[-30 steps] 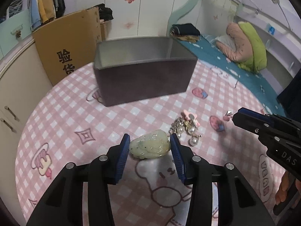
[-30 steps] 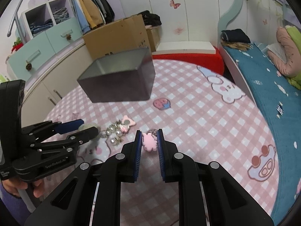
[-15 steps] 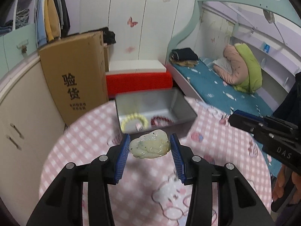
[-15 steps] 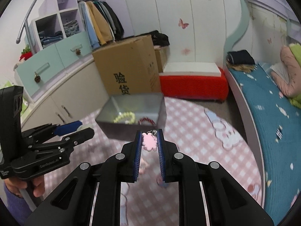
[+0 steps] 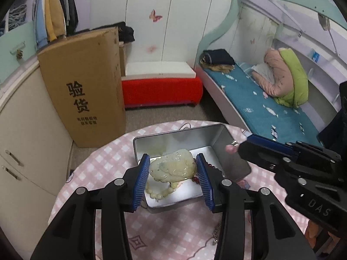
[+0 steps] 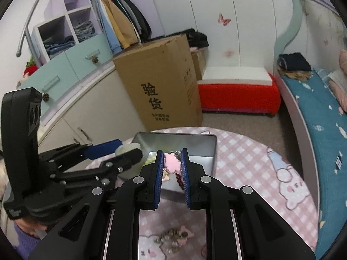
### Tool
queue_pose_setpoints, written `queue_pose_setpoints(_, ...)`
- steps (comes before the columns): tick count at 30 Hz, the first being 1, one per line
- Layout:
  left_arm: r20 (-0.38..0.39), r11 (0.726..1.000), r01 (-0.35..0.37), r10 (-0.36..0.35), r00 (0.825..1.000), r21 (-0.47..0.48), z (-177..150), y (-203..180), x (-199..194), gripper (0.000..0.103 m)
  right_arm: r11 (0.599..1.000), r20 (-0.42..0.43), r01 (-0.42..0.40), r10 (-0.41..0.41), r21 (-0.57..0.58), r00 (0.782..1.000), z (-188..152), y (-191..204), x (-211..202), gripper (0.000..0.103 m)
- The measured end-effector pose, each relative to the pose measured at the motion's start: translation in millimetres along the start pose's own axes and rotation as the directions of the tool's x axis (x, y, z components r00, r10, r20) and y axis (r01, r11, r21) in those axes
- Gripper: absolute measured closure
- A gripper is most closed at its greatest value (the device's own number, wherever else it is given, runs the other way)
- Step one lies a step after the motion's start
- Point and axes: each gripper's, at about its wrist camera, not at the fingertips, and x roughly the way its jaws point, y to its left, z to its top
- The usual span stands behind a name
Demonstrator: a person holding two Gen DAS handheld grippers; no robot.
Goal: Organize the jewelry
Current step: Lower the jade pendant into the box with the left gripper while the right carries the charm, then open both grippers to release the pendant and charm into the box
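My left gripper (image 5: 173, 174) clamps a pale green carved jade pendant (image 5: 172, 169) between its blue pads, held in the air over the open metal tin (image 5: 229, 149) on the pink checked tablecloth (image 5: 104, 169). My right gripper (image 6: 171, 166) is pinched narrow on a small pink bear charm (image 6: 172, 166), also above the tin. Inside the tin lie a pale bead bracelet (image 5: 160, 192) and a dark red bead bracelet (image 5: 195, 179). A cluster of pearl jewelry (image 6: 173, 239) sits on the cloth nearer me.

One tin (image 5: 229, 149), two bracelets (image 5: 160, 192) — two grippers (image 5: 172, 173), each holding one charm (image 6: 172, 165).
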Motion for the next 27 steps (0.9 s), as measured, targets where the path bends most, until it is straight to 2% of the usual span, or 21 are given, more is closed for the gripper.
queue_pose_setpoints(12, -0.051, 1.000, -0.014, 0.014, 0.999, 0.004, -2, 3, 32, 0.061, 0.999, -0.065, -0.001, 0.004, 0.036, 0.998, -2, -14, 41, 0.086)
queue_pose_setpoints(21, -0.038, 1.000, -0.016, 0.016, 0.999, -0.005, -3, 4, 31, 0.060, 0.999, -0.078, -0.009, 0.012, 0.042, 0.997, -4, -15, 47, 0.086)
queue_pose_setpoints(27, -0.020, 0.999, -0.012, 0.011, 1.000, -0.032, -2, 8, 26, 0.054, 0.999, -0.084, -0.008, 0.012, 0.052, 0.996, -7, -17, 47, 0.086)
